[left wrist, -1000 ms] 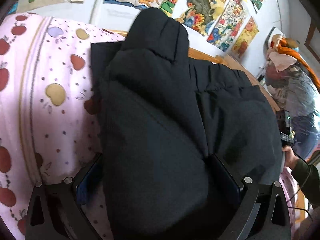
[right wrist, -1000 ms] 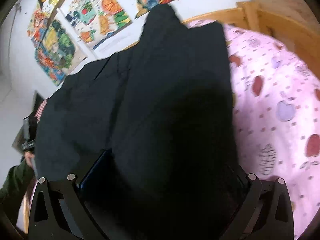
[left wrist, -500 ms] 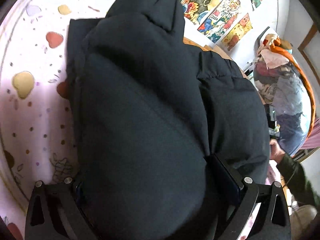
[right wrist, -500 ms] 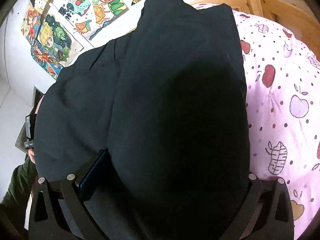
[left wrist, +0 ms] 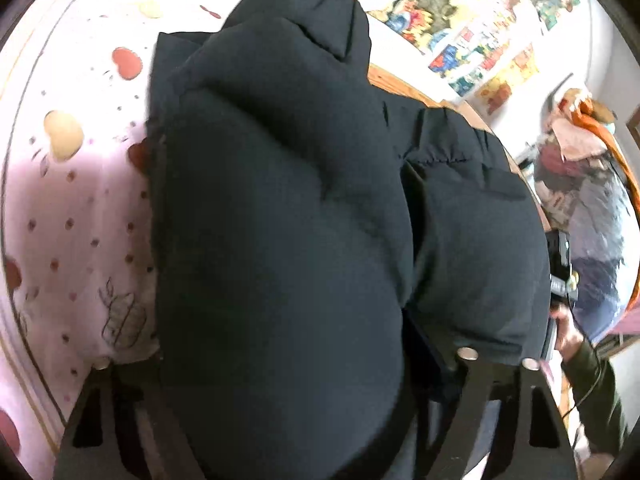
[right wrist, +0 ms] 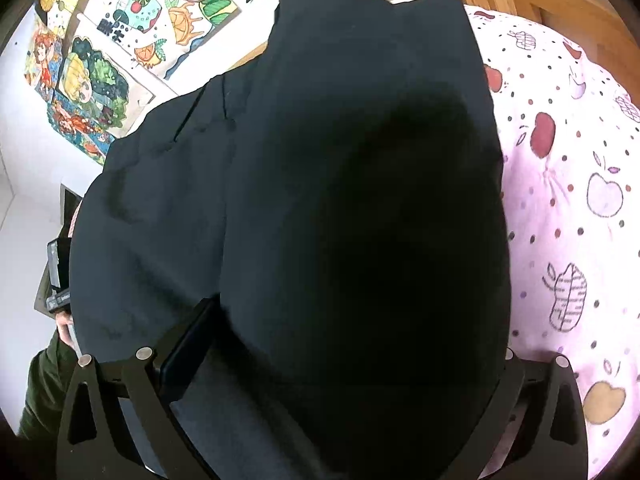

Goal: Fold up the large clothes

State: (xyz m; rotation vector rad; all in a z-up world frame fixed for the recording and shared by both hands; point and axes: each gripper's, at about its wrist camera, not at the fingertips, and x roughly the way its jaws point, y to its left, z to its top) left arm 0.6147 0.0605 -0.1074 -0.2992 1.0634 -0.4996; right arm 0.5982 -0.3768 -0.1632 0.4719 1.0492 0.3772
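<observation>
Faintly, dark characters mark one wall poster (right wrist: 116,30); unreadable.

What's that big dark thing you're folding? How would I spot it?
Find the bed with the pink apple-print sheet under the colourful wall drawings. The puffy black jacket lies on it, the only dark, plain thing among bright patterns.

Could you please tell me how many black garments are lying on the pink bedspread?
1: a black padded jacket lies folded across the pink apple-print bedspread, filling most of both views. Anything beneath it would be hidden.
</observation>
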